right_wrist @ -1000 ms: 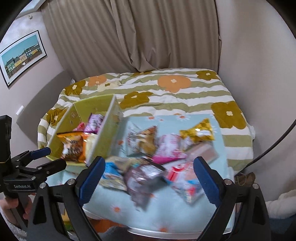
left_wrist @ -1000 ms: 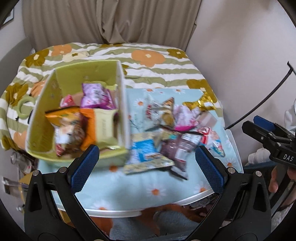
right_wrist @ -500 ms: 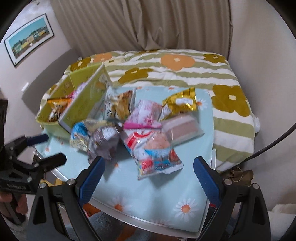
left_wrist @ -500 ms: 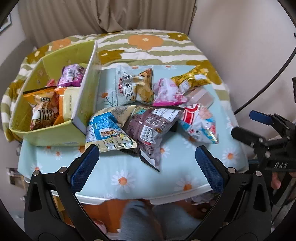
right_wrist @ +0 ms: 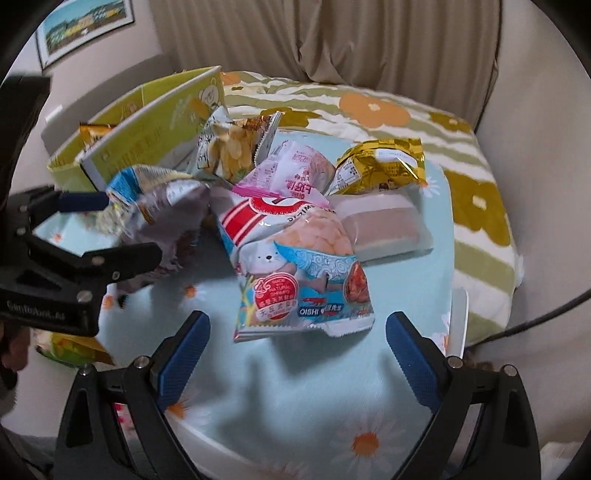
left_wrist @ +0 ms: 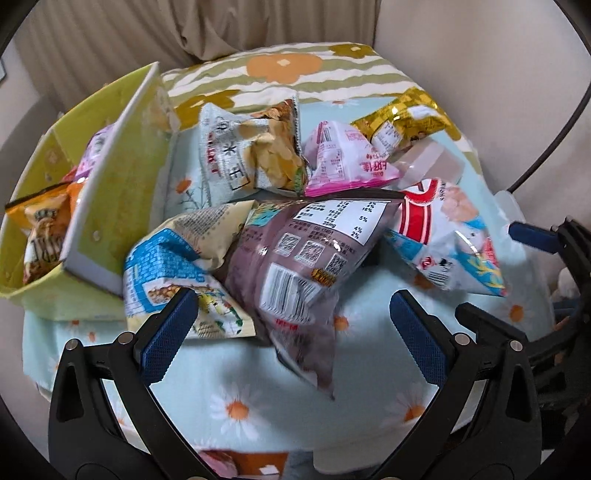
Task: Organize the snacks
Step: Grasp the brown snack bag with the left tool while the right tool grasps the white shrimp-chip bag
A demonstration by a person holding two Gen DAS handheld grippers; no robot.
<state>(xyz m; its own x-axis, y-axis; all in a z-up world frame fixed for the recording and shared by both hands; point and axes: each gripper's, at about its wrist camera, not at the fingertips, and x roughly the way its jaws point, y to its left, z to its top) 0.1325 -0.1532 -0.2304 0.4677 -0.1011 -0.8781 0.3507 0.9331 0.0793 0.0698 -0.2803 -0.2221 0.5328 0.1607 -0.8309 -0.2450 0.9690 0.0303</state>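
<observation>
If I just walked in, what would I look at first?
Probably the heap of shiny snack bags in the middle of the daisy tablecloth, with the red and blue seal bag lying nearest the open right gripper. Next, the green box at the left, already holding a few packets. The left gripper, also open, hangs over the purple-brown bag.

Flowered blanket (right_wrist: 376, 107), beige curtain (right_wrist: 332, 37), framed picture (right_wrist: 85, 26).

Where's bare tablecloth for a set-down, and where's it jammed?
Free: the near strip of the daisy tablecloth, between the table's front edge and the red-and-blue shrimp chip bag; also a smaller patch below the brown bag. Crowded: the middle, where bags overlap up to the green box, which already holds snacks.
</observation>
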